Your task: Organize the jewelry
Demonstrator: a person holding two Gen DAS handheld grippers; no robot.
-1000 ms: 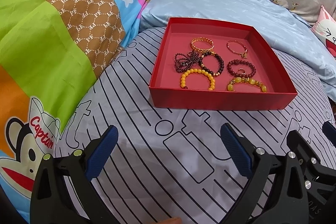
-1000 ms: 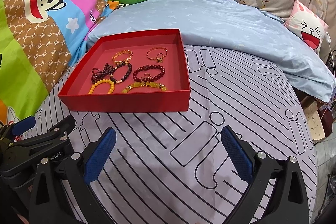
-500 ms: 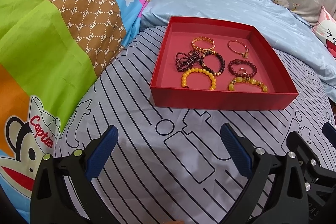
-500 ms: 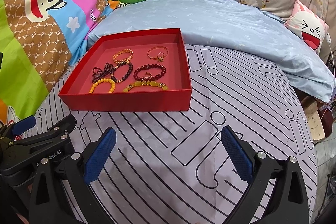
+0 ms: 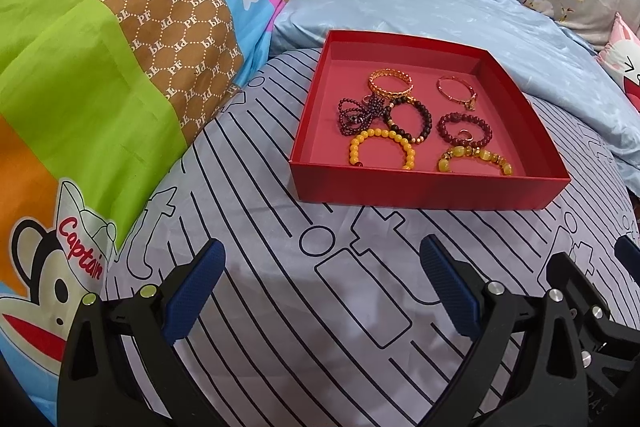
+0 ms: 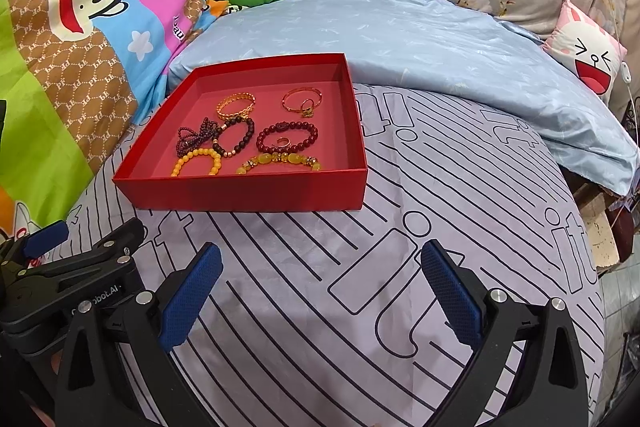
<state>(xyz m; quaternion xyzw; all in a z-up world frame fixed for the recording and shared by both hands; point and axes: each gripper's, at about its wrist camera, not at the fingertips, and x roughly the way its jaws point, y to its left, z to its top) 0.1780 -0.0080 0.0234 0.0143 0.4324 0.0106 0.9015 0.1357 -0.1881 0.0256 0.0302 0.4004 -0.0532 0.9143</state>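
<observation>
Change: both views are showing the shallow square red cardboard box sitting slightly lower and nearer than a second ago; both grippers are easing gently toward it.
Left gripper pose: the black left gripper with blue textured pads is hovering low over the bed, fingers spread wide, holding nothing, pointing at the box's near wall.
Right gripper pose: the black right gripper with blue ridged pads is hanging released and empty, just beside the left gripper, which is showing at its left edge.
Jewelry place: the glossy yellow bead bracelet, the black bead bracelet, the dark red bead bracelet, the amber stone bracelet, the woven gold bangle, the thin rose-gold bangle and the tangled string of small dark beads are all lying inside the box, several touching.
Edges and room: the box is resting on the pale grey bedsheet with black line print; bare sheet is lying between grippers and box.
Surroundings: the bright quilted cartoon-monkey blanket is rising close at the left; the smooth light blue pillow is lying right behind the box.
</observation>
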